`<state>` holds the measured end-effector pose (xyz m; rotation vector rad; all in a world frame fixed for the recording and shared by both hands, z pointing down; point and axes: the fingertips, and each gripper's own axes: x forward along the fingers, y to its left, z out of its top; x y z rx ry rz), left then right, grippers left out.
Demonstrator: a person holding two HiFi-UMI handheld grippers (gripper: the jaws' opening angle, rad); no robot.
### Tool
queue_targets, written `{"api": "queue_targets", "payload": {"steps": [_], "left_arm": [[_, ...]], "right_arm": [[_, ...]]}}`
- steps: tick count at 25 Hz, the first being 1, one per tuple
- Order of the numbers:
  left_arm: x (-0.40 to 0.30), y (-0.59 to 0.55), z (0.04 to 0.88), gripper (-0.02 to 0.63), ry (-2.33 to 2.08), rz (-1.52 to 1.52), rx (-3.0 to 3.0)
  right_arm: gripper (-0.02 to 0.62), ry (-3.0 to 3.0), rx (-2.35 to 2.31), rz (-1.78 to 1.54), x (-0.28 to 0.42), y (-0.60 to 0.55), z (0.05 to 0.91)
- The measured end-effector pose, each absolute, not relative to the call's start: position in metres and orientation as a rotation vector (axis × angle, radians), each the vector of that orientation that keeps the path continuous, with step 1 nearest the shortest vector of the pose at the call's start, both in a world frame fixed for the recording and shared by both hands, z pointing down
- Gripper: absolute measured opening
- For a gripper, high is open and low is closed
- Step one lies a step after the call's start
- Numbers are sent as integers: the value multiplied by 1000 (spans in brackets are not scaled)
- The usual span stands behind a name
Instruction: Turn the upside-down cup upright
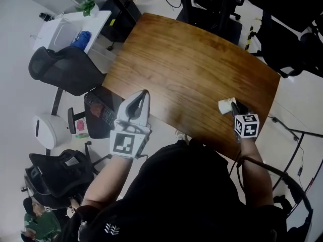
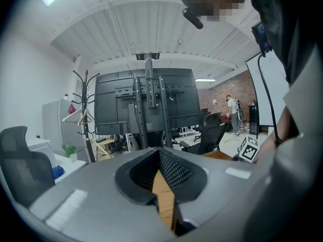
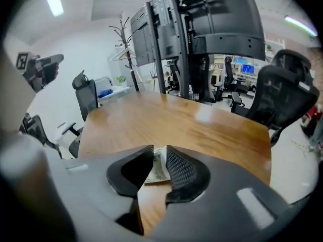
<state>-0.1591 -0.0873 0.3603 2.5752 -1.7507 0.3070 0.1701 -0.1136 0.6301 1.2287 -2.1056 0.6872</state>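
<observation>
A small pale cup (image 1: 225, 105) with a greenish print lies on the wooden table (image 1: 192, 69) near its front right edge. My right gripper (image 1: 235, 106) points down at it from the near side. In the right gripper view the cup (image 3: 158, 168) fills the narrow gap between the jaws of the right gripper (image 3: 160, 153), and both pads seem to press on it; the fingers hide its sides. My left gripper (image 1: 145, 94) hangs by the table's front left edge, far from the cup. In its own view the left gripper (image 2: 157, 153) is shut, with only table wood showing behind the tips.
A black office chair (image 1: 65, 67) and a white desk (image 1: 70, 29) stand left of the table. Beyond the far edge are a dark screen stand (image 3: 202, 29) and another black chair (image 3: 282, 95). Cables cross the floor at right.
</observation>
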Motion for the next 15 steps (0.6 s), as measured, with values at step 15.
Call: {"api": "queue_targets", "payload": {"steps": [15], "left_arm": [[-155, -83, 367, 0, -1694, 284, 2596]], "right_arm": [[25, -2136, 1047, 414, 107, -79, 618]]}}
